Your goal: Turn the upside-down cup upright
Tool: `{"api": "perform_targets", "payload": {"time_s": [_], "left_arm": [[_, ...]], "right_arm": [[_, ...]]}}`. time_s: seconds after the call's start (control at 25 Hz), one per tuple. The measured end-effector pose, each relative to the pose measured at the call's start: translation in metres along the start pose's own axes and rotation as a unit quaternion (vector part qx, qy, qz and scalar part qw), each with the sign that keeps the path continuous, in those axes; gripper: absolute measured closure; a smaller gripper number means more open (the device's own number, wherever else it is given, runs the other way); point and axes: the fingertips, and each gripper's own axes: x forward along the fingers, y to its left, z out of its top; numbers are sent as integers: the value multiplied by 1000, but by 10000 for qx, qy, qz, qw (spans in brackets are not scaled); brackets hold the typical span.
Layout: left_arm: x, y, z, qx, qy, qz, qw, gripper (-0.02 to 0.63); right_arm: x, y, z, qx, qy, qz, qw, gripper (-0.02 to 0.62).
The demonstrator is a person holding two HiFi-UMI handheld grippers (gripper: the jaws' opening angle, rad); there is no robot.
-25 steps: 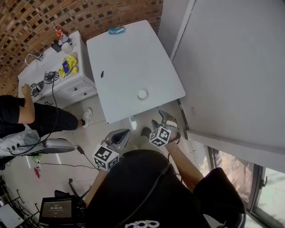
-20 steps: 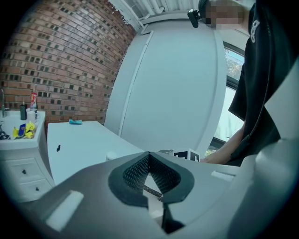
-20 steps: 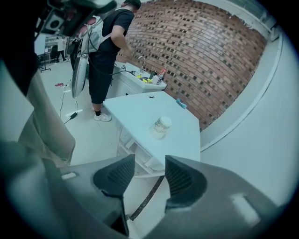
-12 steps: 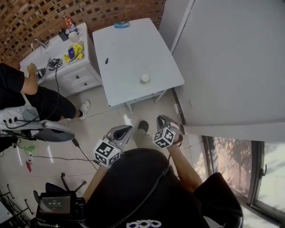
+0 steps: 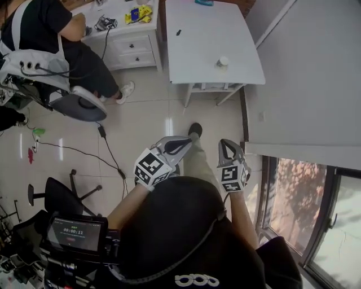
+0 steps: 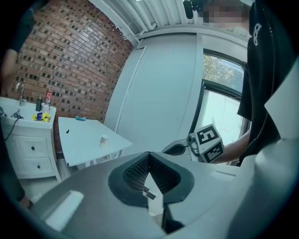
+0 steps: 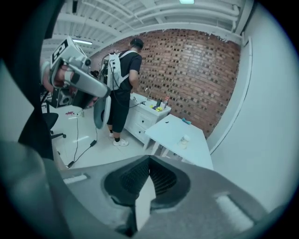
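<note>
You hold both grippers low in front of your body, over the tiled floor (image 5: 141, 118) and well apart from the white table (image 5: 197, 39) at the far side of the room. The cup (image 5: 223, 61) stands on that table near its near right corner, alone on that part of the top; it is too small here to tell which end is up. Your left gripper (image 5: 189, 139) has its jaws brought together at the tips, with nothing between them; your right gripper (image 5: 224, 143), just beside it, is likewise closed and empty; both point toward the table. A small blue thing (image 5: 204, 3) lies at the table's far edge, and a small dark thing (image 5: 178, 32) lies near its left edge, both well apart from the cup. Left of the table stands a white drawer cabinet (image 5: 135, 42); a person in black (image 5: 51, 34) stands at it, further left; a grey wall (image 5: 316, 73) runs along the right of the table, with a window (image 5: 293, 214) nearer to you on that side.
</note>
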Motion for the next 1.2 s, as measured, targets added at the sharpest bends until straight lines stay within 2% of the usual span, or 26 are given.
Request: {"api": "perform_targets", "payload": {"time_s": [0.12,0.28,0.48,0.68,0.92,1.04,1.2], "left_arm": [[-14,-16,-15,-1,36,-82,10000,594],[-29,-41,-27,47,101,-182,9998,594],[-35,-55,-26,92,25,-107,9999,594],[-21,-37,-21,28,90,-12,10000,594],[-3,-106,-28,235,216,-144,9994,594],[10,-126,-29,318,260,-201,9990,594],[36,-149,-26,335,211,-83,9992,594]], "right_arm": [[-28,25,18,2,-285,57,9996,601],[-59,56,33,40,-652,336,9973,601],[-75,71,39,92,-877,553,9946,601],[-65,57,44,324,-938,607,9932,601],[-124,50,7,582,-1132,523,9905,601],[-139,43,-2,670,-1229,579,9885,602],[-155,21,-19,604,-1361,736,9861,601]]}}
